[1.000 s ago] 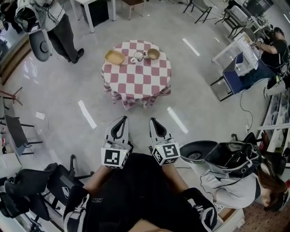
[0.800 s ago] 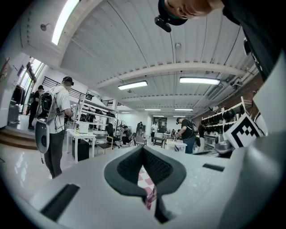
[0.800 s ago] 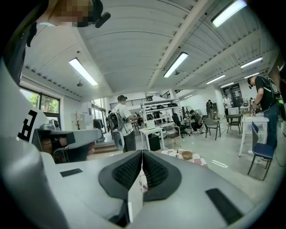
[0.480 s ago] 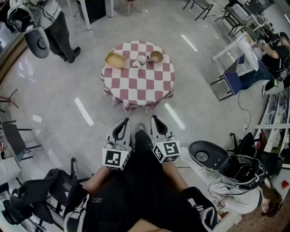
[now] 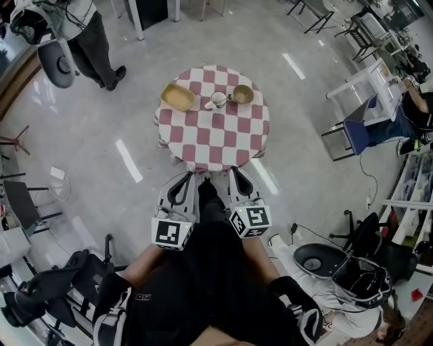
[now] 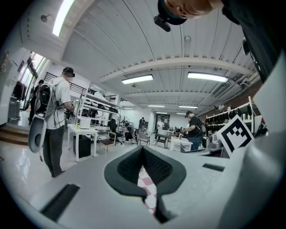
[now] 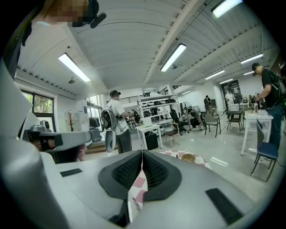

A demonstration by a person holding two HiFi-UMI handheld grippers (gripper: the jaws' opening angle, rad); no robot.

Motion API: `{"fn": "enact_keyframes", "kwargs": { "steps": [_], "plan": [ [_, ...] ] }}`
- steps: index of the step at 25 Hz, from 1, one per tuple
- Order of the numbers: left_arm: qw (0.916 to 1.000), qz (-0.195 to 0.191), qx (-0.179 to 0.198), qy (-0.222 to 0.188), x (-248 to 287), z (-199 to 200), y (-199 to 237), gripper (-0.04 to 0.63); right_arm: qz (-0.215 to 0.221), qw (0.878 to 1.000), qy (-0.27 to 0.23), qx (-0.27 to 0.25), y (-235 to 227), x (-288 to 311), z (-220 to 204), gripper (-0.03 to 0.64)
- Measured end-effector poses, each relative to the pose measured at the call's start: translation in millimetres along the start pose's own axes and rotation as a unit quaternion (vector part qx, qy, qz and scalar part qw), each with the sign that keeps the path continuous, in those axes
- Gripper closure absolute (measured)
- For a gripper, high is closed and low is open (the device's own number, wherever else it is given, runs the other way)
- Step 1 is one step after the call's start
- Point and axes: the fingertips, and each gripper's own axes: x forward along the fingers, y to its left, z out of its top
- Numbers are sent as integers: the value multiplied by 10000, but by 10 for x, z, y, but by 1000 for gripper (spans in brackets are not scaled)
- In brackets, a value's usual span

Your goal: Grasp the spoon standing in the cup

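A round table (image 5: 213, 138) under a red-and-white checked cloth stands ahead of me in the head view. At its far edge a white cup (image 5: 218, 101) holds the spoon, between a tan dish (image 5: 178, 97) on the left and a brown bowl (image 5: 243, 94) on the right. My left gripper (image 5: 185, 176) and right gripper (image 5: 235, 172) hang side by side just short of the table's near edge, far from the cup. Both are shut with nothing held. In the right gripper view the brown bowl (image 7: 188, 157) shows beyond the closed right gripper (image 7: 142, 152).
A person with a backpack (image 5: 91, 37) stands at the upper left beside white table legs (image 5: 138, 17). A blue chair (image 5: 355, 135) and desks are on the right. Helmets and bags (image 5: 325, 260) lie at the lower right, dark gear (image 5: 47, 297) at the lower left.
The table has drawn nearer to the grippers as the person walks toward it, and a leg now shows between them. Both grippers stay shut.
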Motion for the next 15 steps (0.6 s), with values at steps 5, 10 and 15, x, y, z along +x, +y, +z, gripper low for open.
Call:
{"fn": "enact_keyframes", "kwargs": {
  "steps": [5, 10, 15],
  "plan": [
    [10000, 64, 5, 55, 488, 122, 122, 588, 65, 9999, 75, 27, -312, 418, 136, 589],
    [10000, 38, 0, -35, 1016, 264, 267, 588, 56, 9998, 168, 30, -642, 893, 241, 589],
    [10000, 67, 2, 44, 1449, 348, 314, 588, 38, 9995, 320, 74, -982, 1268, 238, 589]
  ]
}}
